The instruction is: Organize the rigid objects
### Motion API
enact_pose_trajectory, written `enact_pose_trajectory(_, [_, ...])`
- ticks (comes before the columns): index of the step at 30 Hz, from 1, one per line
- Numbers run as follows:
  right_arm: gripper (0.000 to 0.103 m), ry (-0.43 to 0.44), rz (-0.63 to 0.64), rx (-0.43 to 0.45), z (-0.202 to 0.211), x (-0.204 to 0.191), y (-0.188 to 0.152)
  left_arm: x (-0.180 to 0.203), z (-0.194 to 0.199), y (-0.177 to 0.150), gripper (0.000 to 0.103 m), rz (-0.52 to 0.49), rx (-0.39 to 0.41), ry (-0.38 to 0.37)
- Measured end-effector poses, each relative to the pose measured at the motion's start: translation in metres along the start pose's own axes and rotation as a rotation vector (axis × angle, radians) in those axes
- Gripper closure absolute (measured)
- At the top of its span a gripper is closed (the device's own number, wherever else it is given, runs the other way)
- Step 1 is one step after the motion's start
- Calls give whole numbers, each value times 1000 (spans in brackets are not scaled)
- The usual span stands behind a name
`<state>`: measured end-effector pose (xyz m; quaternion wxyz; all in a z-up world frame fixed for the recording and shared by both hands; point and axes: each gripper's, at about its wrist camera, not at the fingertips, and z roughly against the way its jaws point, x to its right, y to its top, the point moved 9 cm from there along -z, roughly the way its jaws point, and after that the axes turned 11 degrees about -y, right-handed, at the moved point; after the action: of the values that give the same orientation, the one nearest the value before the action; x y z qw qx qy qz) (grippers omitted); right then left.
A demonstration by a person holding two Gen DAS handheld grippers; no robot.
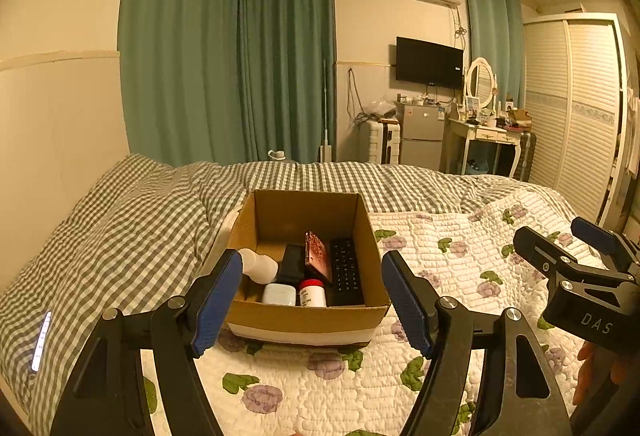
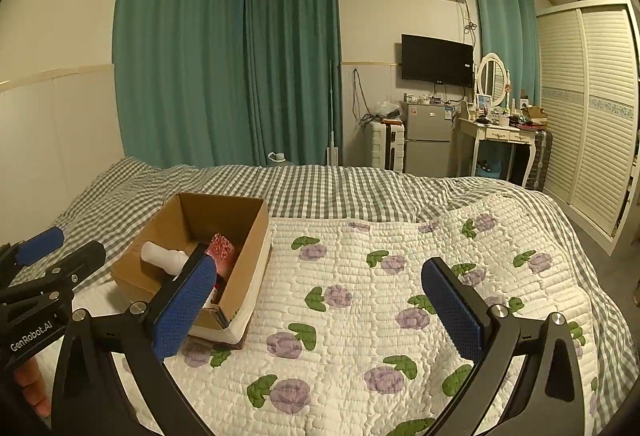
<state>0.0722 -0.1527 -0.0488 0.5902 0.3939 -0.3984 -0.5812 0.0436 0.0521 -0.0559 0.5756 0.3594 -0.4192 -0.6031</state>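
**Both Grippers Empty and Spread Wide; Items Collected in Cardboard Box**

Landmark: cardboard box, open-topped, resting on floral quilt of bed.

Contents of box, as seen from left wrist view:
- White bottle, lying on its side against left wall.
- White earbud case, at near wall, just right of the bottle's base.
- Small red-capped bottle, upright, just right of the earbud case.
- Black flat case, behind the earbud case.
- Pink glitter phone, tilted on edge near centre.
- Black remote control, along right wall, just beside the phone.

Left gripper: positioned directly in front of box, jaws wide, holding nothing, blue pads flanking near wall without visible contact.

Right gripper: positioned right of box over bare quilt, jaws wide, holding nothing. Left finger pad overlapping near right corner of box in right wrist view; contact not determinable.

Gingham duvet behind and left of box.
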Motion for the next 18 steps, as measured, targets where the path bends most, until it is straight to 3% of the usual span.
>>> enact_pose_trajectory(18, [0,-8,1,-3,1,2,-4,-1,1,-4,28,10,-11,9])
